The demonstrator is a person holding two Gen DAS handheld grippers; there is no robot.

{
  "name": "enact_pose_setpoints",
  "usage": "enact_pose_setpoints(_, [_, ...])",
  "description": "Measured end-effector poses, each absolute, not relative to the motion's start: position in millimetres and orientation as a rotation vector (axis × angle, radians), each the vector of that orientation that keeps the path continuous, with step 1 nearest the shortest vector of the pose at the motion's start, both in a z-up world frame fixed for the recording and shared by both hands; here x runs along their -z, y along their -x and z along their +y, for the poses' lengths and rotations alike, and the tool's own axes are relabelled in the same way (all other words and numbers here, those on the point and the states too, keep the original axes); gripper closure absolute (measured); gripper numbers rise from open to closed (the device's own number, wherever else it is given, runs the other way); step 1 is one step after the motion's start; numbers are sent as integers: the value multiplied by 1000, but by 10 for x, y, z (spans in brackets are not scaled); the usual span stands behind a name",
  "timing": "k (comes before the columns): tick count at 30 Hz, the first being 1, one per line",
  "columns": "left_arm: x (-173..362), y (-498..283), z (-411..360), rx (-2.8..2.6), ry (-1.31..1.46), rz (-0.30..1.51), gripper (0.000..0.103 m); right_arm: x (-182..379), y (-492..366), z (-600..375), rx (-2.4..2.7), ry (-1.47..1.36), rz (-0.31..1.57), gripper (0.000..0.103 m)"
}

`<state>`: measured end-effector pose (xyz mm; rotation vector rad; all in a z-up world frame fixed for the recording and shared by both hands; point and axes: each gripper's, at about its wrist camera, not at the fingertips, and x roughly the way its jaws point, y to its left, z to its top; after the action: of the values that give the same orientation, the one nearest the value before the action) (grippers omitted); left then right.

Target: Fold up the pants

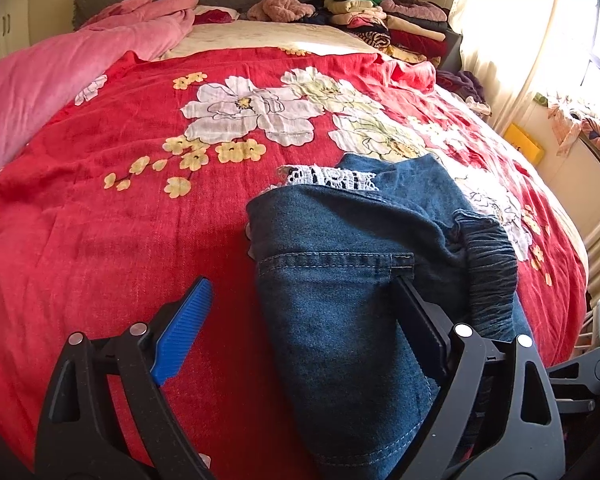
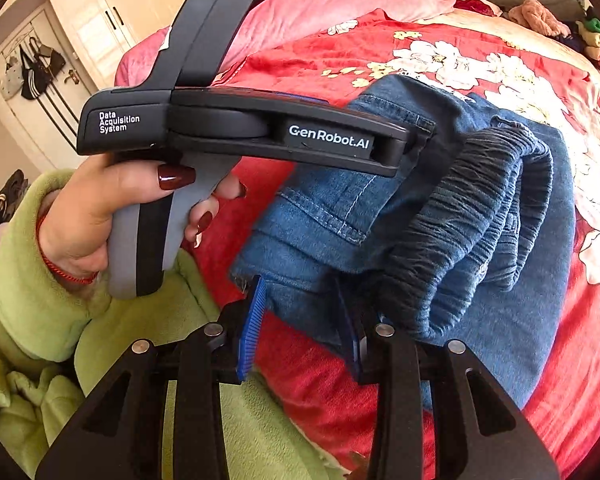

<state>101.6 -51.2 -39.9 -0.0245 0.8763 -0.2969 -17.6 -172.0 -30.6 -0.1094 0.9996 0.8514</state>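
Hidden behind denim: the right-hand finger of the left gripper [image 1: 300, 312], spread wide with jeans [image 1: 351, 280] between but unpinched. Folded blue jeans on the red floral bedspread [image 1: 100, 220], dark elastic waistband [image 2: 471, 216] bunched, white lace peeking out. Seen only from the right wrist: right gripper [image 2: 300, 320] part closed, clamping a denim edge; left hand [image 2: 100, 216] on a grey handle, green fleece sleeve [image 2: 20, 300].

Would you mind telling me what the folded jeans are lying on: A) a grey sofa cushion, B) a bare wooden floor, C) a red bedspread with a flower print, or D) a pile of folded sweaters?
C: the folded jeans lie on the red bedspread, which has white and yellow flowers printed on it.
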Motion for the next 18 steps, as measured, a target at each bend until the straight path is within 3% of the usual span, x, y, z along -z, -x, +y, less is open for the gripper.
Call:
enact_pose_setpoints(4, [333, -968, -486, 288, 25, 856, 20, 191, 295, -1783, -869, 109, 971, 68])
enact_pose_setpoints(7, [290, -930, -456, 278, 27, 845, 19, 133, 331, -1802, -879, 103, 964, 60])
enact_pose_setpoints(14, [232, -879, -400, 267, 36, 833, 14, 37, 404, -1787, -890, 111, 947, 59])
enact_pose_setpoints(16, [210, -862, -393, 267, 37, 827, 12, -16, 434, -1791, -895, 111, 928, 48])
enact_pose_setpoints(18, [192, -844, -388, 265, 36, 821, 10, -72, 454, -1798, -901, 114, 908, 46])
